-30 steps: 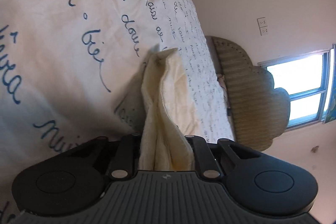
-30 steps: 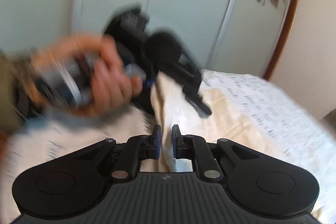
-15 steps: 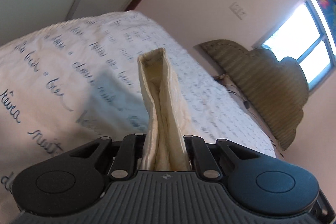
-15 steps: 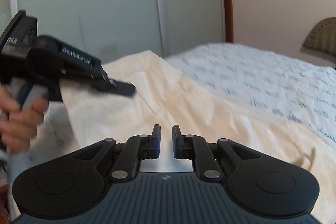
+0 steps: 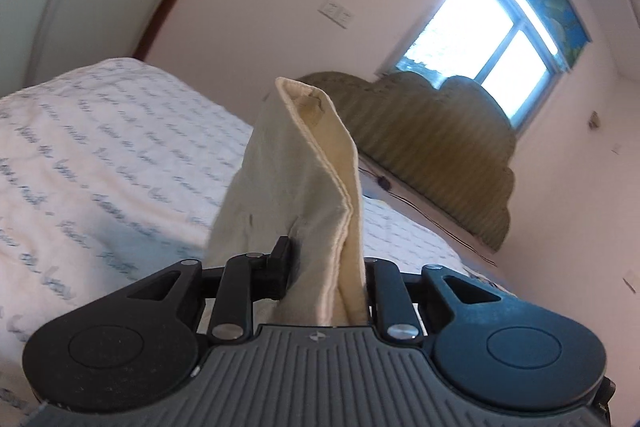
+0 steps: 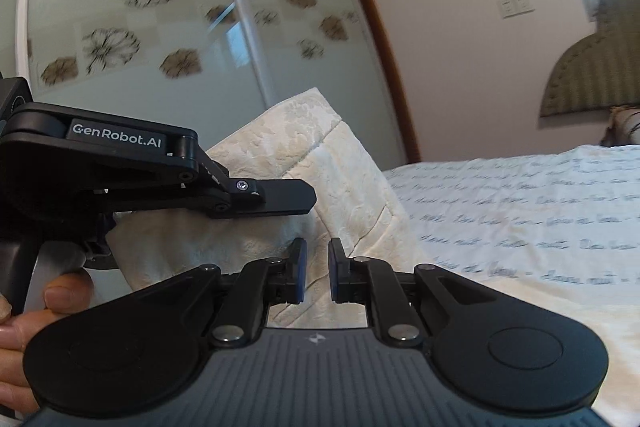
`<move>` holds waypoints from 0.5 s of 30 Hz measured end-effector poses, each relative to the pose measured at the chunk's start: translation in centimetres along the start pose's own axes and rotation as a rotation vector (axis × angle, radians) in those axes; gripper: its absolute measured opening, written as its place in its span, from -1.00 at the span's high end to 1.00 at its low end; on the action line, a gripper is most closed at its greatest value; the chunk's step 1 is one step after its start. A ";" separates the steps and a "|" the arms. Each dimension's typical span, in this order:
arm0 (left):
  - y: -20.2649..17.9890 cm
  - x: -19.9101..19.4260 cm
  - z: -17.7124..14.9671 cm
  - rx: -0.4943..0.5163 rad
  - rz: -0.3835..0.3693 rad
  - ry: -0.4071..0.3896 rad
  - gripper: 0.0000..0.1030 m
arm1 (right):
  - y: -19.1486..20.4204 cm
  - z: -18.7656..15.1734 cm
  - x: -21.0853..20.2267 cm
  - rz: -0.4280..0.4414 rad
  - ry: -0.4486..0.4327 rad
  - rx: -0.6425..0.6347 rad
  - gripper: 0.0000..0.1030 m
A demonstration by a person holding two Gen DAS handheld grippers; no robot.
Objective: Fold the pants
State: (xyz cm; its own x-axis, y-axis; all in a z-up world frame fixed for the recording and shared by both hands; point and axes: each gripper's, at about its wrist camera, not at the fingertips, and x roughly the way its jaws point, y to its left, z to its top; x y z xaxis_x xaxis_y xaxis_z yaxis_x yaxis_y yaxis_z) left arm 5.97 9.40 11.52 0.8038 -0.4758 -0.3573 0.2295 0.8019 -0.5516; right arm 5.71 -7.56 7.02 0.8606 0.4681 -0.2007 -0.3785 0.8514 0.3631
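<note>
Left hand-held gripper [image 5: 320, 267] has a bunch of the cream pants [image 5: 296, 179] between its jaws, and those jaws have just been opening a bit. The fabric sits against the right finger, but the left pad looks eased off, so I'd call it loosely cradled, not pinched. Right hand-held gripper [image 6: 317, 273] is nearly closed with a thin gap and nothing in it, hovering just in front of the pants.

The pants are lifted off the bed [image 5: 100, 163] at its near edge, the doubled hem standing up in a peak. They look light, soft and floppy with a textured weave, probably grippy enough. I'd grab at the stitched hem or a seam, where the layers are thicker and won't slide apart.

Readable stuff: "GenRobot.AI" on the side of the left one. The bedspread [image 6: 520, 211] has blue cursive script, too blurry to read.
</note>
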 end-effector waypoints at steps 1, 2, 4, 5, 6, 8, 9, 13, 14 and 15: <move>-1.1 0.7 -0.4 0.015 -0.016 0.006 0.45 | -0.7 0.1 -0.9 -0.014 -0.011 0.007 0.78; -2.3 1.7 -0.8 0.032 -0.030 0.014 0.42 | -1.6 0.6 -1.9 -0.033 -0.024 0.021 0.78; -4.4 3.4 -1.8 0.054 -0.057 0.031 0.36 | -3.2 0.7 -3.8 -0.063 -0.043 0.048 0.78; -5.6 4.5 -2.4 0.071 -0.070 0.042 0.36 | -4.0 0.6 -4.7 -0.077 -0.051 0.059 0.78; -6.5 5.5 -3.0 0.084 -0.081 0.054 0.36 | -4.8 0.4 -5.6 -0.095 -0.059 0.072 0.78; -8.1 7.4 -4.3 0.105 -0.095 0.081 0.34 | -6.4 0.0 -7.0 -0.127 -0.068 0.099 0.78; -8.7 8.3 -5.0 0.112 -0.105 0.095 0.32 | -7.1 -0.2 -7.6 -0.142 -0.069 0.111 0.78; -11.0 11.9 -7.9 0.143 -0.127 0.155 0.32 | -10.1 -1.1 -9.5 -0.205 -0.067 0.189 0.78; -11.4 12.6 -8.6 0.153 -0.126 0.170 0.33 | -10.7 -1.3 -9.7 -0.220 -0.063 0.214 0.78; -11.8 13.6 -9.4 0.168 -0.125 0.186 0.33 | -11.2 -1.3 -9.7 -0.238 -0.055 0.235 0.78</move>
State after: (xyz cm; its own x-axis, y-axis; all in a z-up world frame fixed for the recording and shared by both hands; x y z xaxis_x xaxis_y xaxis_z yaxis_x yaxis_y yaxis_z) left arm 9.01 -9.91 6.10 0.6525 -0.6203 -0.4352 0.4204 0.7742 -0.4733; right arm 1.16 -21.31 3.73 0.9350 0.2436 -0.2579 -0.0812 0.8546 0.5129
